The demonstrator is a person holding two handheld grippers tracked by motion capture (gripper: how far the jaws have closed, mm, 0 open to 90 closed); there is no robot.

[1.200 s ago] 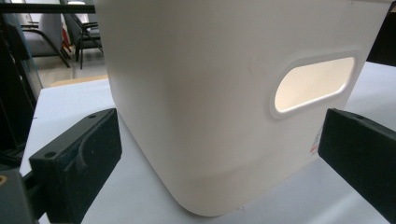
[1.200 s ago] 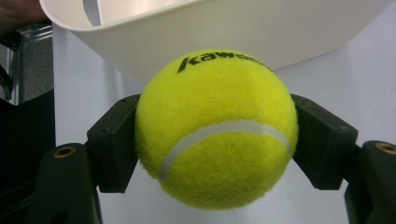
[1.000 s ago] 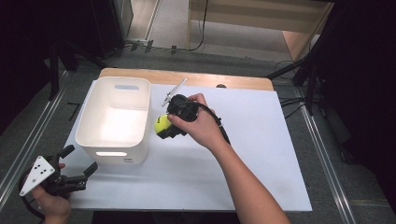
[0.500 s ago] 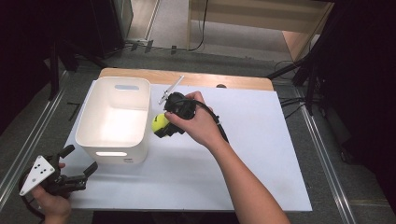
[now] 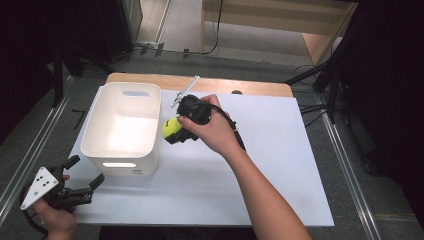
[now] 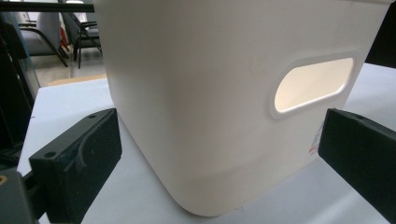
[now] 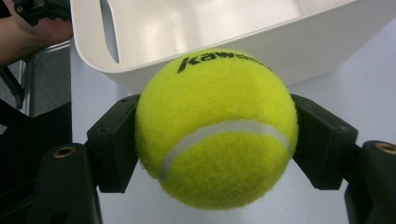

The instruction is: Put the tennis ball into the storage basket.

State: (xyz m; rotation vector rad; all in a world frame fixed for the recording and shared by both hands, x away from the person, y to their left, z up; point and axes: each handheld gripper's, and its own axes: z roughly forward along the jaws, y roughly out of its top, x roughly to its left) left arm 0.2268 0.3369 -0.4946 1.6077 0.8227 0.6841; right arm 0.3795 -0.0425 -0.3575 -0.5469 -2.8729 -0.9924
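Right tongs (image 5: pixel 176 133) clamped on tennis ball (image 5: pixel 170 129), mid-frame, just beside white bin (image 5: pixel 150 150); left tongs (image 5: pixel 85 186) apart, lower left, off bench (image 5: pixel 280 165). Possibly clipping bin's rim if carried low, knocking ball loose.

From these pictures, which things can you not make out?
- Printed word on the tennis ball: right gripper view, its end curves out of sight.
- Small label on the white bin: left gripper view, partly behind a jaw of the left tool, too small to read.
- Right tool: high view, mostly under the hand.
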